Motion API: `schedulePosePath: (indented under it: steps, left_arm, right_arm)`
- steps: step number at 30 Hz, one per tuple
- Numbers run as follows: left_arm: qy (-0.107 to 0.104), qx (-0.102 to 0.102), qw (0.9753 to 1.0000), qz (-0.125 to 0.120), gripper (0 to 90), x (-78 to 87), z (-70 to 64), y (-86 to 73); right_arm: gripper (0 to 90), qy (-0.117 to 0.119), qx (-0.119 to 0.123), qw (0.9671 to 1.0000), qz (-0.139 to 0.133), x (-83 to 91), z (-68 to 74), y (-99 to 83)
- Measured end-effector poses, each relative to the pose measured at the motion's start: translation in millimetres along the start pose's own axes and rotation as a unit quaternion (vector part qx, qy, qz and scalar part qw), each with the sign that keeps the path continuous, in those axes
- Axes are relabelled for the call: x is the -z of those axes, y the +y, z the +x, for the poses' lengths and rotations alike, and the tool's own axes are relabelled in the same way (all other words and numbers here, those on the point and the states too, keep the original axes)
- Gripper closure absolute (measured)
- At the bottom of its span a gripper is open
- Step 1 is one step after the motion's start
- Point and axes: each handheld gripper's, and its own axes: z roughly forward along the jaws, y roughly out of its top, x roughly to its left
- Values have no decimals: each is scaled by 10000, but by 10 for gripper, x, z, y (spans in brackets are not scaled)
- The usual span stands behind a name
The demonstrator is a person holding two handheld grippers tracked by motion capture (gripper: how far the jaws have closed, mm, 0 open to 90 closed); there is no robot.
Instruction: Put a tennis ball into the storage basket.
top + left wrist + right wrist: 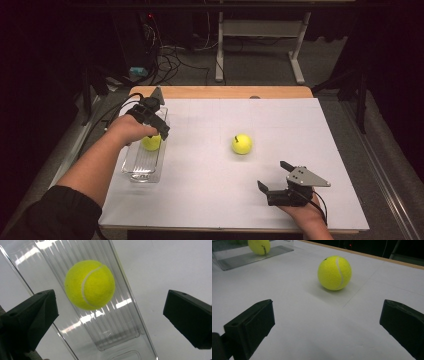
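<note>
The left gripper point(159, 131) hangs with its jaws wide apart over the clear tray point(136, 170), which lies near the left edge of the table point(280, 120) with its long axis running away from the person; a tennis ball point(89, 285) sits inside between the long walls, touching neither jaw. The second tennis ball point(241, 144) rests on open table, well apart from the tray and every edge. The right gripper point(272, 176), jaws also spread and empty, points at it from near the front edge.
</note>
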Motion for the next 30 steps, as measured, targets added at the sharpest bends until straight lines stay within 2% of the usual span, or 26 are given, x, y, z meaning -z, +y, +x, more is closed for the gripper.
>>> schedulePosePath:
  steps: [4,12,23,30]
  left_arm:
    - [32,-9,10000,-29,8,12,-45,-5]
    - [26,-164,9999,-37,8,14,-174,-19]
    - [-68,-561,9984,-39,8,-23,-456,-55]
    - [-91,-705,9974,-60,8,-23,-594,-83]
  right_arm:
    - [0,-6,2,10000,18,0,1,0]
    - [0,-4,0,10000,21,-2,4,-1]
    - [0,16,6,10000,34,-13,-4,-8]
    - [0,-4,28,10000,56,-17,2,-10]
